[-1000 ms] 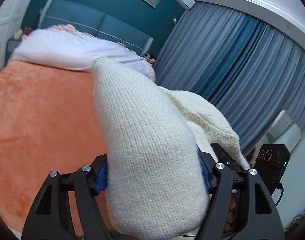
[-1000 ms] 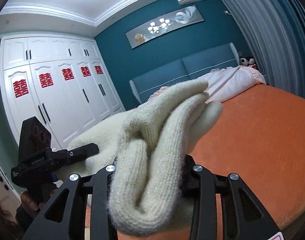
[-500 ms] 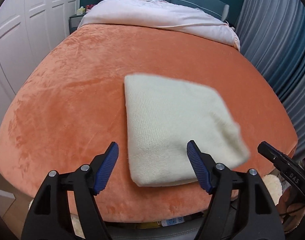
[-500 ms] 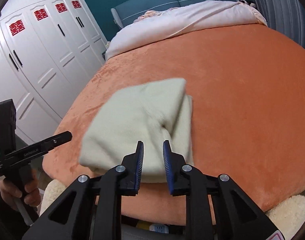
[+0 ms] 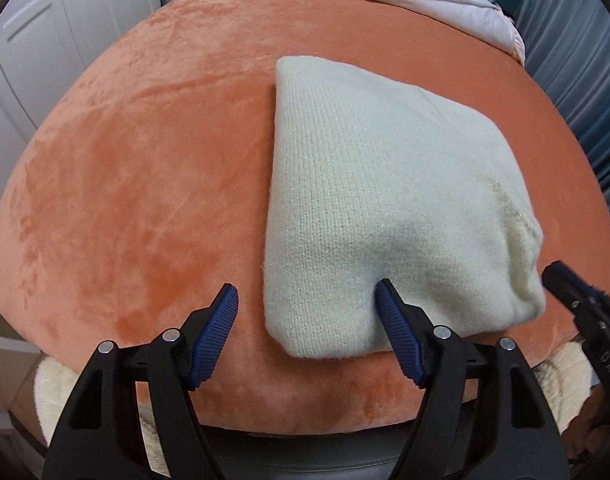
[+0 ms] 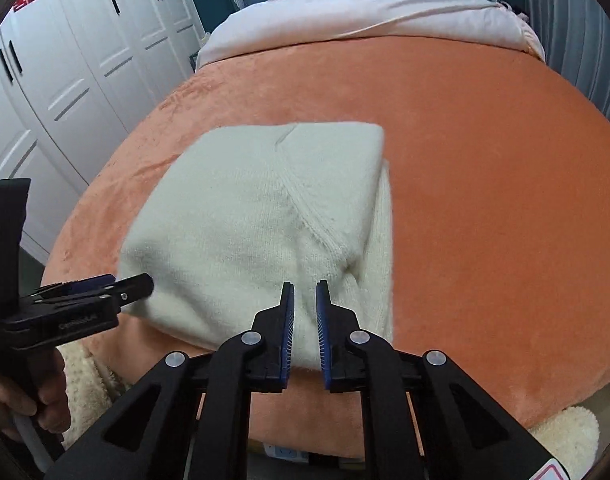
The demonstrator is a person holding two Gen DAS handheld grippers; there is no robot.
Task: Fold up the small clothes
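Now your cream sweater [image 5: 385, 200] lies folded into a thick, roughly square packet on the orange blanket [image 5: 145, 160], close to the near edge of the bed, and neither tool is holding it. Your left gripper [image 5: 307, 320] is spread wide, one blue pad [image 5: 397, 332] touching the packet's near edge and the other over bare blanket beside it. Your right gripper [image 6: 305, 320] stands nearly closed, only a thin gap between its pads, with nothing pinched in it; it hovers at the near right corner, where a lower layer [image 6: 383, 240] sticks out past the top fold. By the look of it, the folding is essentially done and you are at the tidying step. The next move calls for a light touch: nudge or tuck that protruding strip under the top layer, press the bulging near edge flat, and avoid dragging the packet toward the bed's edge, since soft knit will slide and unfold easily.
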